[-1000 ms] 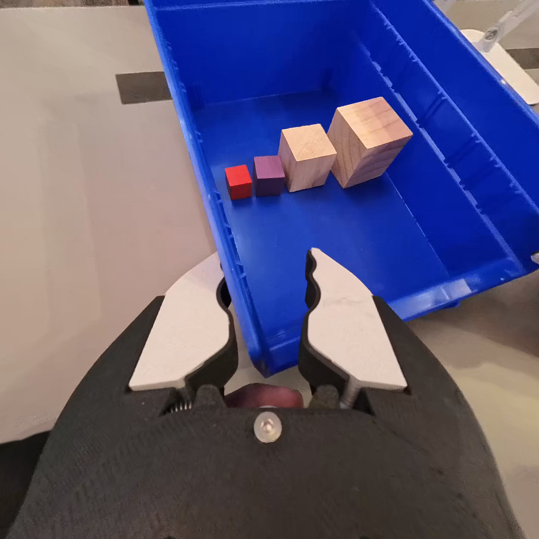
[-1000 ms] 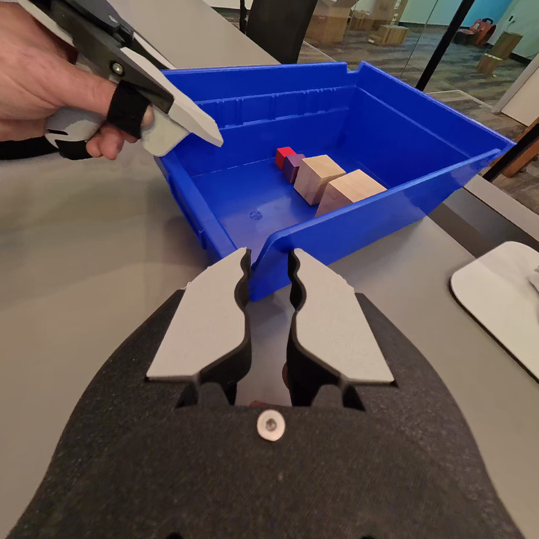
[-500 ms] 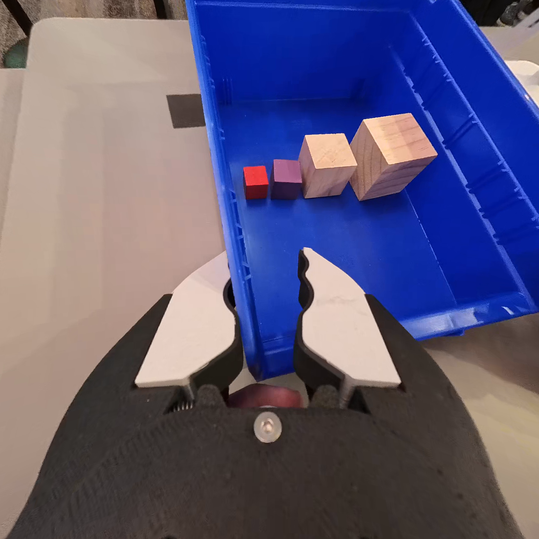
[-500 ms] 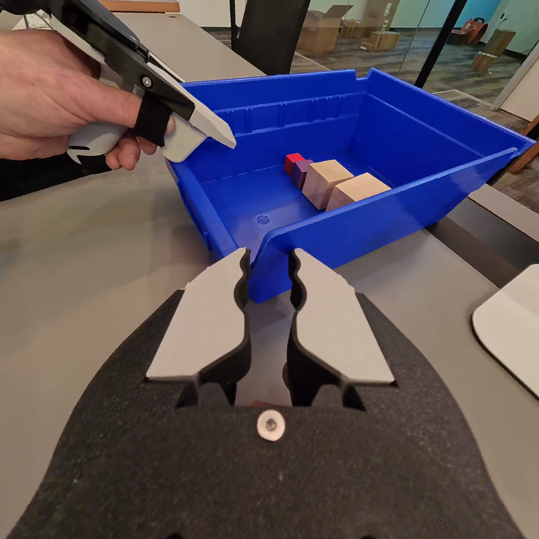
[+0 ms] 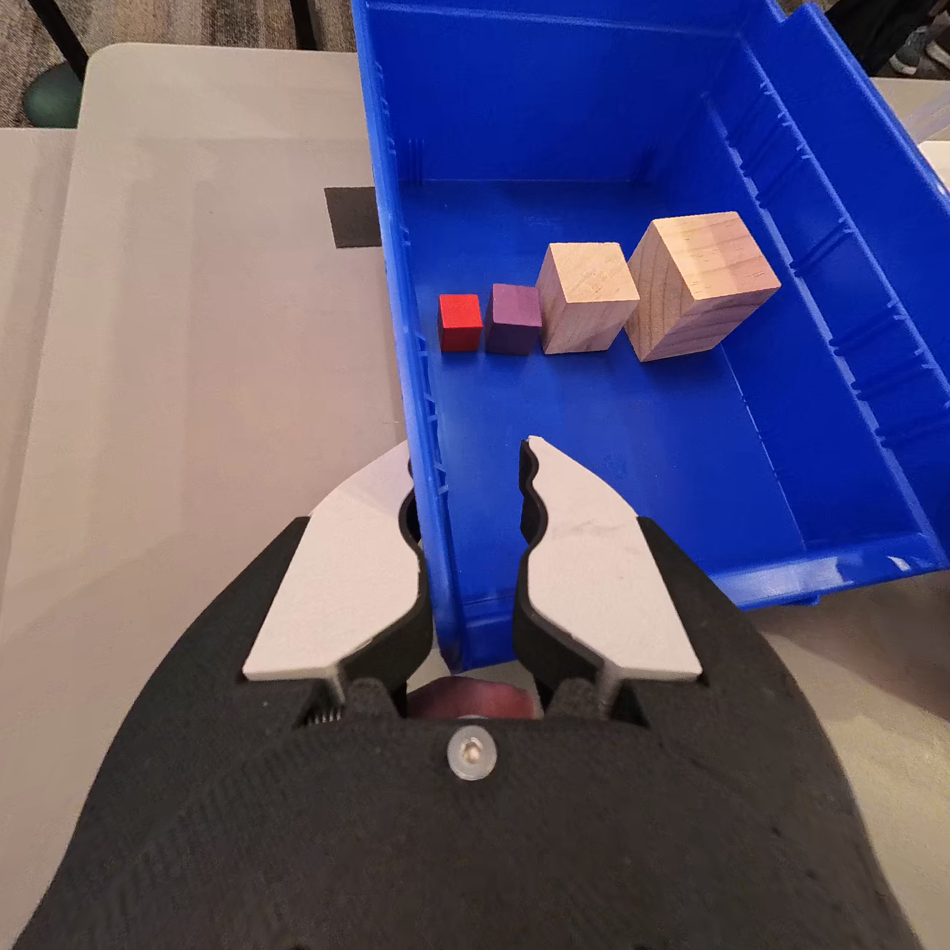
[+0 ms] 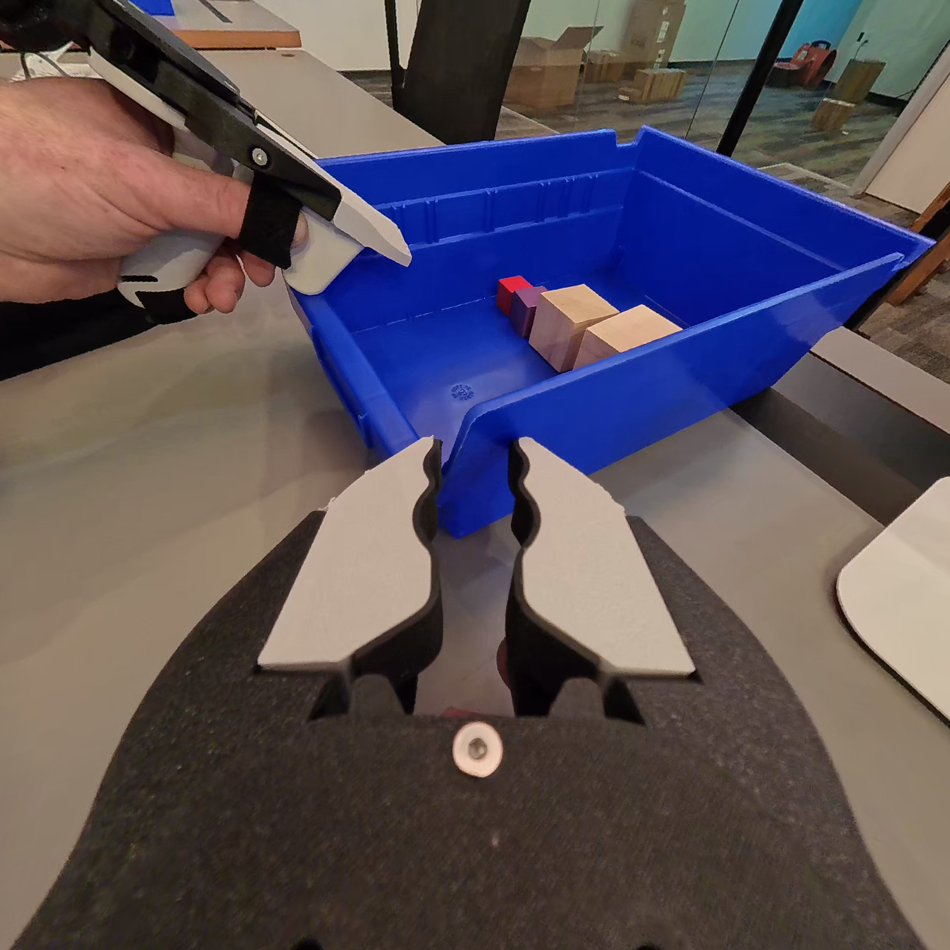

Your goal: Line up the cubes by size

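Note:
A blue bin (image 5: 565, 103) holds a row of cubes rising in size from left to right: red (image 5: 459, 321), purple (image 5: 514, 318), small wooden (image 5: 586, 295), large wooden (image 5: 699, 277). My left gripper (image 5: 468, 444) is open and empty. The bin's left wall shows between its fingers, with a gap to the right pad. In the right wrist view it (image 6: 396, 252) hovers above the bin's far-left corner. My right gripper (image 6: 475, 442) is open and empty. It sits low in front of the bin's near corner (image 6: 462, 488). The row (image 6: 570, 313) also shows in that view.
The bin stands on a grey table (image 6: 154, 462). A white pad (image 6: 905, 591) lies at the right edge. A dark tape patch (image 5: 352, 216) sits beside the bin's left wall. A hand (image 6: 103, 205) holds the left gripper. Black posts and boxes stand beyond the table. Across from one pair of fingers to the other is roughly 20 cm.
My left gripper's jaws have narrowed and its view has swung, so the bin looks straighter. The cubes have not moved. My right gripper's jaws are unchanged; its view has shifted slightly.

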Available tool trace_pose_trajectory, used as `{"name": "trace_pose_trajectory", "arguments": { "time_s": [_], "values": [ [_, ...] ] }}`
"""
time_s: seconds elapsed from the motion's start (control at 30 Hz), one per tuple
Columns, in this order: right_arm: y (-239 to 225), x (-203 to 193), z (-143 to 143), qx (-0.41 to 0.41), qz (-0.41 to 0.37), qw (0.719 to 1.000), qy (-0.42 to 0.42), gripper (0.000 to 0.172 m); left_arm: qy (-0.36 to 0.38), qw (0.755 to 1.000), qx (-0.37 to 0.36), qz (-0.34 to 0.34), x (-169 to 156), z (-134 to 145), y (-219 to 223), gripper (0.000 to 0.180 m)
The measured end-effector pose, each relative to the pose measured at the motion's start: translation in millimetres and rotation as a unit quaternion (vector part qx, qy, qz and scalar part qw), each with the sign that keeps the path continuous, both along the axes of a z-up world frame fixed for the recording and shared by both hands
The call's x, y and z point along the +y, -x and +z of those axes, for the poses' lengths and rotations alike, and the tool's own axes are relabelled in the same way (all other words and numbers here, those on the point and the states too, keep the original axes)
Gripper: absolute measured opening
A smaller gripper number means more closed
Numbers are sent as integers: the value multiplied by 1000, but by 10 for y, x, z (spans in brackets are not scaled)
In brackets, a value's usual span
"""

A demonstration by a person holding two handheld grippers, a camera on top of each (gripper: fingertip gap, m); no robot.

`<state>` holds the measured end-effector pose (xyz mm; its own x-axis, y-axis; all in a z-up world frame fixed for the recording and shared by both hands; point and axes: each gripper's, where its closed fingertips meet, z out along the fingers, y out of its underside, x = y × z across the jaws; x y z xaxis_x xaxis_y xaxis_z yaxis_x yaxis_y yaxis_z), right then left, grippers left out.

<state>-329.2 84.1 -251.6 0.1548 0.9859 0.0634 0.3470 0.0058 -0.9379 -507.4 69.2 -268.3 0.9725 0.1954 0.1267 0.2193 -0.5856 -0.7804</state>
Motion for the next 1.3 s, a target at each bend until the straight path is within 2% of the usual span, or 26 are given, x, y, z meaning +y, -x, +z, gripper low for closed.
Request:
{"name": "trace_pose_trajectory", "arguments": {
  "time_s": [0.33,0.47,0.57,0.73,0.87,1.07,1.2,1.3],
  "values": [
    [3,3,0,1,1,1000,-2,24,-1,1000,0,3,4,1,5,33],
    [-1,4,1,2,4,1000,-4,24,-7,1000,12,4,10,10,0,45],
    [-8,-8,-4,5,4,1000,2,35,-7,999,33,9,-14,22,-2,61],
    [-119,1,41,11,0,1000,-2,41,-33,996,72,42,-182,257,79,88],
    [-290,25,72,12,-2,1000,-2,42,-58,989,128,52,-388,548,-4,86],
    [-731,67,24,2,-7,1000,-17,42,-94,976,193,-19,-434,744,-820,69],
    [-1075,125,1,2,-16,999,-32,41,-111,971,191,-96,-249,663,-1624,65],
    [-1343,194,-8,3,-26,999,-47,41,-117,965,174,-160,-94,579,-2275,56]
  ]
}}
